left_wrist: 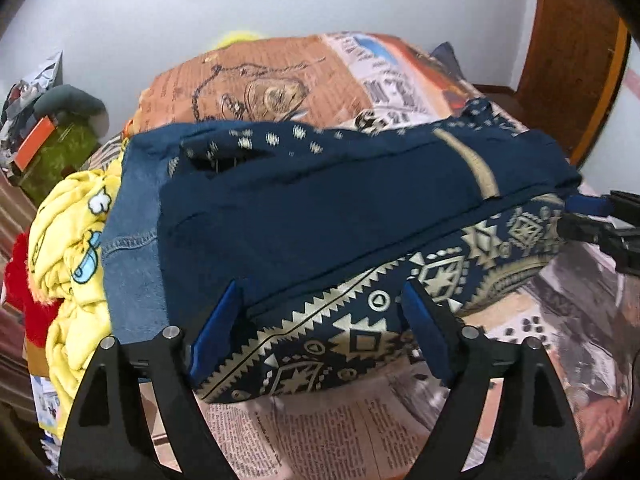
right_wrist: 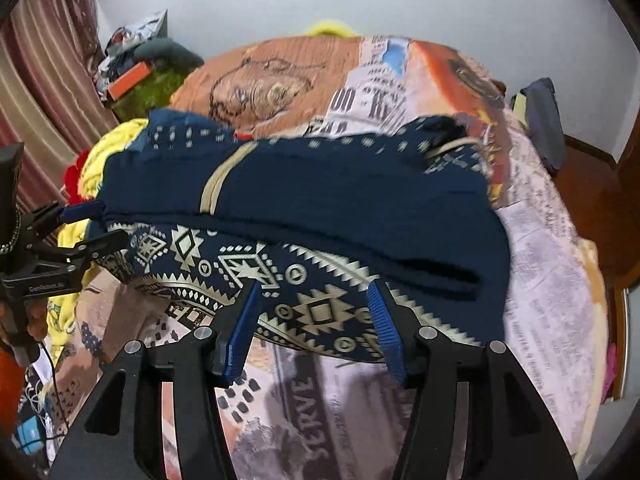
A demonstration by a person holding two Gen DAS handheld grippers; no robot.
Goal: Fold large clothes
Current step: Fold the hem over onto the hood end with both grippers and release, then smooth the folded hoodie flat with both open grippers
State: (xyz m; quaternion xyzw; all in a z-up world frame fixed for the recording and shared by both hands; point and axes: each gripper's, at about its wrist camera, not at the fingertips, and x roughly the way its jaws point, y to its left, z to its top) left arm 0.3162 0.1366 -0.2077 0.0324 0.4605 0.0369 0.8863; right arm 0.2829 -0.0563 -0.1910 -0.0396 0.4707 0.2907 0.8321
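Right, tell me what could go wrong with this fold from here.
1. Both the left gripper and the right gripper stand open around the navy patterned garment's near edge; pulling back could snag it and undo the fold.
2. The garment overlaps the denim piece beside the yellow blanket; dragging it may pull that pile along.
3. Its far edge looks uneven, so another fold may come out crooked.

Evenly, softly lit – no glare, faint shadows under the navy patterned garment. Motion-blurred throughout; heavily fisheye-bent, with dark vignetted corners.
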